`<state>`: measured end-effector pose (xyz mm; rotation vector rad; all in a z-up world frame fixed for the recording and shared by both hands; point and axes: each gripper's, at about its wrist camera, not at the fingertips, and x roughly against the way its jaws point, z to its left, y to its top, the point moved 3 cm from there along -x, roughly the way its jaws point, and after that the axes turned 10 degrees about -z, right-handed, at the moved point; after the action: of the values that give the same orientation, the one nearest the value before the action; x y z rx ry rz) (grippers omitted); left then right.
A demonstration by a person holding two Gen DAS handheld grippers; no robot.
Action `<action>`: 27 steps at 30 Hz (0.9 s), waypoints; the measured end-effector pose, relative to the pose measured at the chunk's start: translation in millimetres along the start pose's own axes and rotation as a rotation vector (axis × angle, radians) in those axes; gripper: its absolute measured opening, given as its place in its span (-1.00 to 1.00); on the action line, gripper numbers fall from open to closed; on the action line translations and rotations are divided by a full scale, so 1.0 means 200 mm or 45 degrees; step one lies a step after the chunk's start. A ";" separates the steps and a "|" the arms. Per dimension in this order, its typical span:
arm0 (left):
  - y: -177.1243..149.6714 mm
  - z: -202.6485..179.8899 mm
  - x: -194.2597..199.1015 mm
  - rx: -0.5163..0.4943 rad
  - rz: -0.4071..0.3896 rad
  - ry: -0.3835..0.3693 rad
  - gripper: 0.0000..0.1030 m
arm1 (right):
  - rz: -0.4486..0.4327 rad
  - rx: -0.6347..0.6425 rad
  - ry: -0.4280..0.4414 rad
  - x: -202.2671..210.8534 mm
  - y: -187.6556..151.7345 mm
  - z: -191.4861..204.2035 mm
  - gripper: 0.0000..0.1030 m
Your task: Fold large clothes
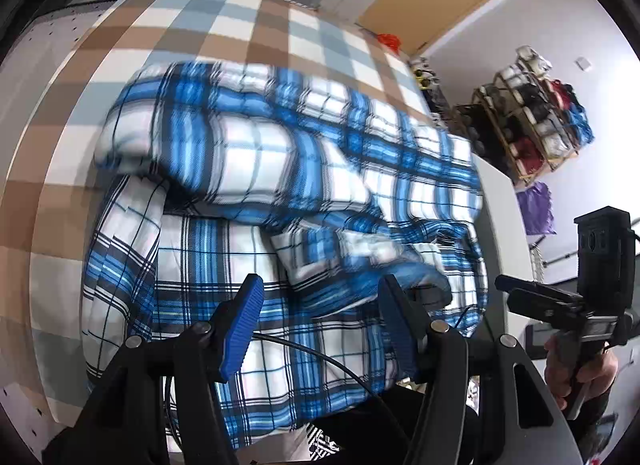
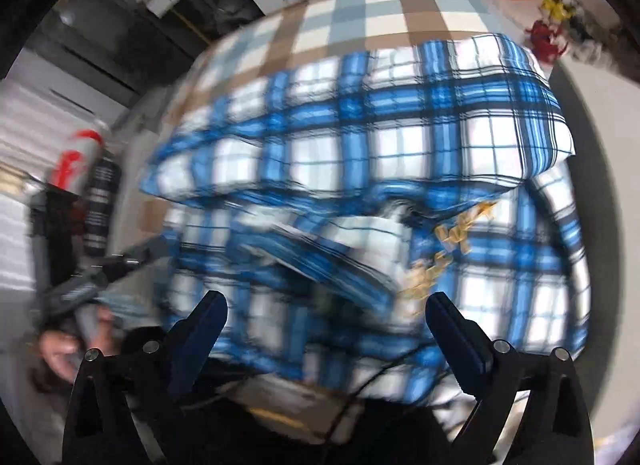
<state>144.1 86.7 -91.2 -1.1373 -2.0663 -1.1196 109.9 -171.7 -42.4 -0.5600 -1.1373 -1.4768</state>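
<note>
One blue-and-white plaid garment (image 1: 280, 185), bulky and padded, heaped in the middle of one table under a brown, grey and white checked cloth (image 1: 120, 45). Folded over itself: an upper layer doubled back across a lower one, near edge hanging off the table's front. Gold lettering (image 2: 448, 253) on the lower layer, seen from the right wrist, too blurred to read.

Two grippers, both poised over the garment's near edge. Left gripper (image 1: 320, 321): two blue-padded fingers (image 1: 244, 325) standing apart, nothing pinched between them, plaid fabric showing through the gap. Right gripper (image 2: 324, 329): two fingers spread wide, likewise clamped on nothing, the garment lying beyond the tips.

Right of the garment in the left wrist view: the other handheld gripper with one hand (image 1: 576, 369) on its grip. Beyond the table's right corner, one wooden rack (image 1: 532, 121) stacked with bundles. One black cable (image 1: 320, 357) trailing across the garment's near edge.
</note>
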 end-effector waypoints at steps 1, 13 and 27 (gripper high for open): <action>0.02 -0.01 0.01 -0.024 -0.005 0.014 0.05 | 0.007 -0.043 0.040 0.03 -0.01 0.00 0.96; 0.07 -0.12 0.09 -0.138 -0.064 0.054 0.06 | -0.216 -0.043 0.086 0.48 -0.18 0.07 0.96; 0.22 -0.03 -0.43 -0.254 0.103 0.120 0.09 | -0.198 0.326 -0.335 -0.33 0.34 -0.22 0.96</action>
<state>225.4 58.0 -134.1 -1.2251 -1.8532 -1.3358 201.6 -171.7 -92.3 -0.5053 -1.5808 -1.3861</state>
